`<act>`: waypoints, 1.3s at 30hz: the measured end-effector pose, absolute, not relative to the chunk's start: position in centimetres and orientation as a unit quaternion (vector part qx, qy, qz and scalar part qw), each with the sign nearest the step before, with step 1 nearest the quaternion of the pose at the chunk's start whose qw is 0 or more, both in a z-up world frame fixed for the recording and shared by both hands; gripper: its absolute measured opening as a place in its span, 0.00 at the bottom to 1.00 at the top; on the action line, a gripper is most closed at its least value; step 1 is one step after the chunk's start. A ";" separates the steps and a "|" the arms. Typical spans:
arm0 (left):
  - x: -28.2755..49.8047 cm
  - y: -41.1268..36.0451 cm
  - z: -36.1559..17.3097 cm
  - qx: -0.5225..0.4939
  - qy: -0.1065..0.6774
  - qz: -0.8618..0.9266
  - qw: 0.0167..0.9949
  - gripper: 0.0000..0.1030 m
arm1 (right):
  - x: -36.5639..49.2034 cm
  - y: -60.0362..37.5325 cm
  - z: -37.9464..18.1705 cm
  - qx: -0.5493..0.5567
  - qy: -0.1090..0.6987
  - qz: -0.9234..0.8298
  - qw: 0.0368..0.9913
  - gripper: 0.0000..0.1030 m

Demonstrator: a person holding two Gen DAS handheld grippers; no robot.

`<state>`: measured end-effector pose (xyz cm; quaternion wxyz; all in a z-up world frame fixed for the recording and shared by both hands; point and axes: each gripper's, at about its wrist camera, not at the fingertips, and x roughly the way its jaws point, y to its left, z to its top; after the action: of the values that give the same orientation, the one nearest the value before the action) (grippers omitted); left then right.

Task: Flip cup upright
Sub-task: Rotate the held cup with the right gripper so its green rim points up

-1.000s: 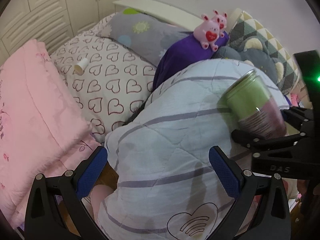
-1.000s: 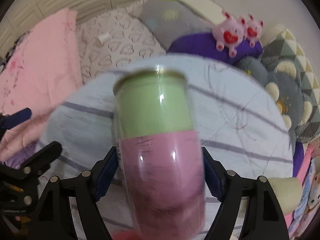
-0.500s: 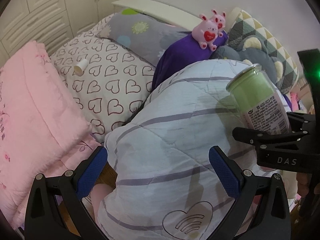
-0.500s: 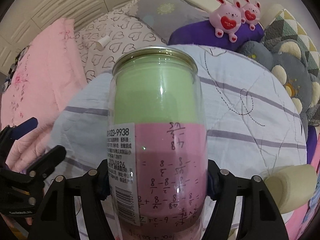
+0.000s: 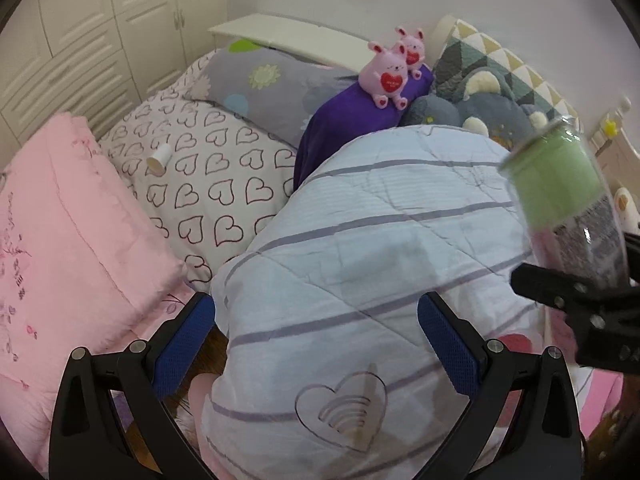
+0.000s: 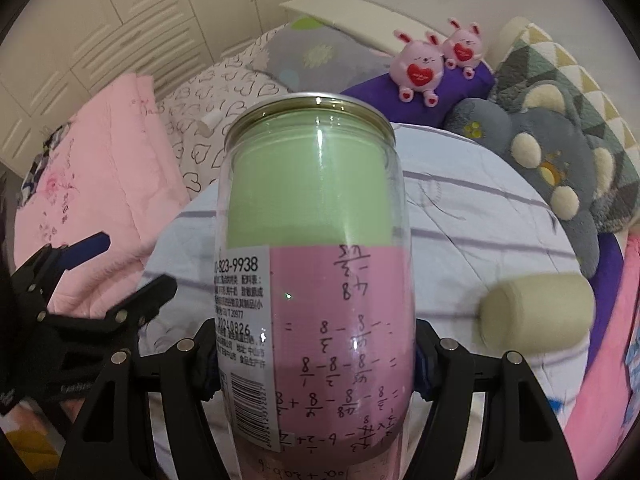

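The cup (image 6: 316, 264) is a clear plastic can-shaped cup with green and pink paper inside and a white label. My right gripper (image 6: 314, 364) is shut on its lower pink part and holds it in the air, metal rim pointing away from the camera. In the left wrist view the cup (image 5: 560, 184) shows at the right edge, tilted, above the light blue striped quilt (image 5: 380, 248). My left gripper (image 5: 316, 340) is open and empty over the quilt's near part.
A pink folded blanket (image 5: 68, 240) lies at the left and a heart-print pillow (image 5: 204, 168) behind it. Two pink plush toys (image 5: 390, 74) sit on a purple cushion. A cream cylinder (image 6: 536, 312) lies on the quilt at the right. White cabinets stand behind.
My right gripper has lifted and turned the cup, so its rim end now points more upward. It has shifted right in the left wrist view. My left gripper stayed open.
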<state>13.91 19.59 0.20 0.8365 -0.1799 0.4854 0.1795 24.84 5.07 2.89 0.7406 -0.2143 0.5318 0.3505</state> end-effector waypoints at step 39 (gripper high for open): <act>6.4 1.6 -1.4 0.054 0.502 -0.006 0.863 0.99 | 9.3 -13.9 -2.5 0.021 0.536 0.164 0.828 0.68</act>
<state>6.42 1.56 -1.35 0.8634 0.0538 0.5016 -0.0064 9.26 -13.90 -2.53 0.8281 0.0212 0.5358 0.1636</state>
